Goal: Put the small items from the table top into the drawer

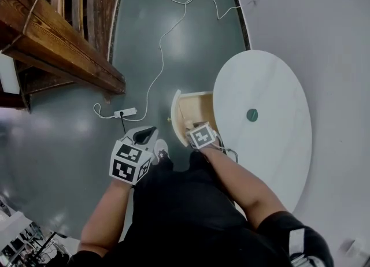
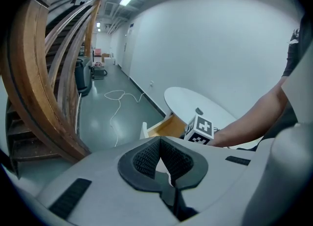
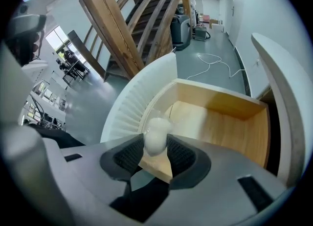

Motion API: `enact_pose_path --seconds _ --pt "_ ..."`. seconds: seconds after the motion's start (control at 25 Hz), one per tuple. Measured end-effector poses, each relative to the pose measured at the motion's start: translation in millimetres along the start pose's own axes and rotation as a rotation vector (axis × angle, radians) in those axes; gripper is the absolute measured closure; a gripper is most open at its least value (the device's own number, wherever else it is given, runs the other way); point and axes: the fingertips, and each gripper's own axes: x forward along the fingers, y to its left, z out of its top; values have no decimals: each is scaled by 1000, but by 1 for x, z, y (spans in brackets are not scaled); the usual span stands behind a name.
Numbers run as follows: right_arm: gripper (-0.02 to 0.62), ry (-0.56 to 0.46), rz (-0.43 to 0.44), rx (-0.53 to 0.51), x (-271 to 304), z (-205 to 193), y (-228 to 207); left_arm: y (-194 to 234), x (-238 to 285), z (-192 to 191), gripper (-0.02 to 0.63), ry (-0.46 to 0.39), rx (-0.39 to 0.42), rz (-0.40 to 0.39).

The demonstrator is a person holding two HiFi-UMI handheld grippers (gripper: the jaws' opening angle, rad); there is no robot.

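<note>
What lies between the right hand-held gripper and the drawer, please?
A small whitish object, which the right hand-held gripper holds, as the right gripper view shows.

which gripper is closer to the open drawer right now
Right. The right gripper, holding a small white item, hangs directly over the open drawer. The left gripper is off to the drawer's side, above the floor, apart from it.

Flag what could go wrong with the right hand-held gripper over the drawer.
The small white item sits only at the pad tips of the right hand-held gripper, close to the front rim of the drawer; released here it might hit the rim and drop to the floor. The table top overhangs close by, so lifting out could knock it.
</note>
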Motion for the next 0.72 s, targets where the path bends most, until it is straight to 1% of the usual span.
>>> enact_pose_path --seconds 0.08,0.2,0.28,0.52,0.72 --pt "456 24 1 19 7 -7 -2 0 0 -4 592 7 -4 0" --pt "453 28 5 35 13 -8 -4 1 1 -9 592 18 -7 -1" --pt "448 56 -11 46 14 -14 -7 1 1 -11 592 24 -6 -1" --pt "423 85 -34 27 19 -23 -10 -2 0 -12 592 31 8 -5" --pt "423 60 -45 31 16 -21 -12 -5 2 -8 592 22 16 -13"
